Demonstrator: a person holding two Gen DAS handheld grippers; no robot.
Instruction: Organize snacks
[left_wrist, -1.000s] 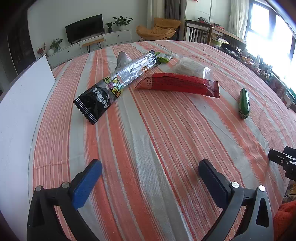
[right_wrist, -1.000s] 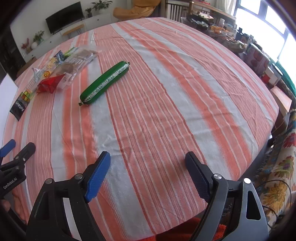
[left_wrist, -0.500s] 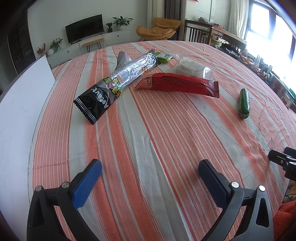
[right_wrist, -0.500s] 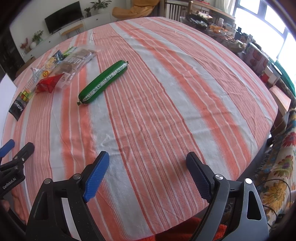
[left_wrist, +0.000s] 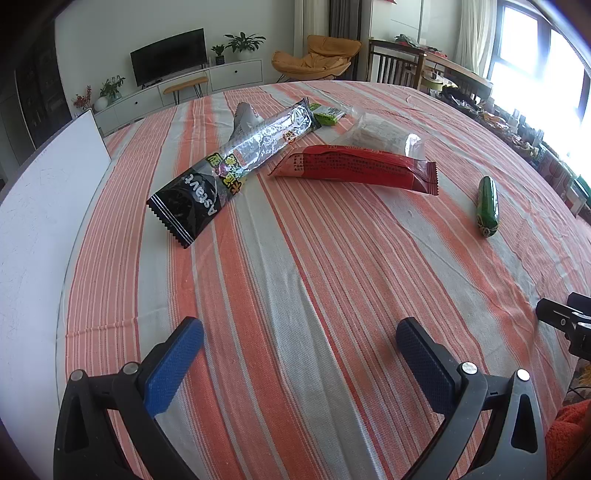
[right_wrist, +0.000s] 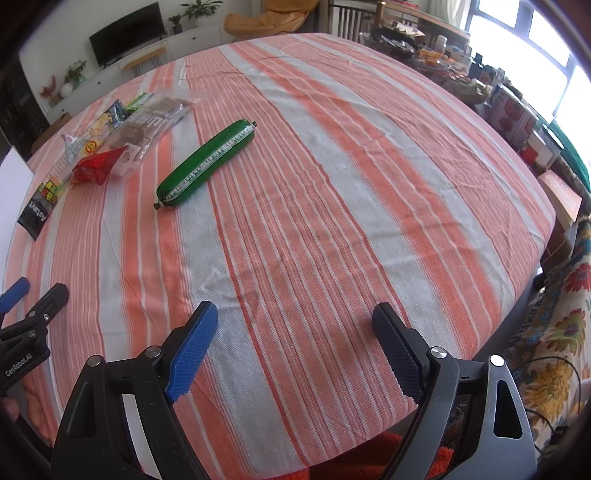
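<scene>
Snacks lie on an orange-and-white striped tablecloth (left_wrist: 295, 280). A long black-and-silver packet (left_wrist: 236, 162) lies at the upper left, a red packet (left_wrist: 354, 168) beside it, a clear bag (left_wrist: 384, 133) and a small green packet (left_wrist: 327, 114) behind. A green sausage (left_wrist: 487, 205) (right_wrist: 205, 166) lies alone to the right. My left gripper (left_wrist: 299, 350) hovers open over bare cloth near the front. My right gripper (right_wrist: 293, 339) is open too, well short of the sausage, with nothing between its fingers.
A white board (left_wrist: 40, 206) stands along the table's left edge. The table's right edge (right_wrist: 532, 266) drops to a flowered cloth and cables. A crowded side table (right_wrist: 461, 74) sits beyond the far right. The other gripper's tip (left_wrist: 565, 321) shows at the right.
</scene>
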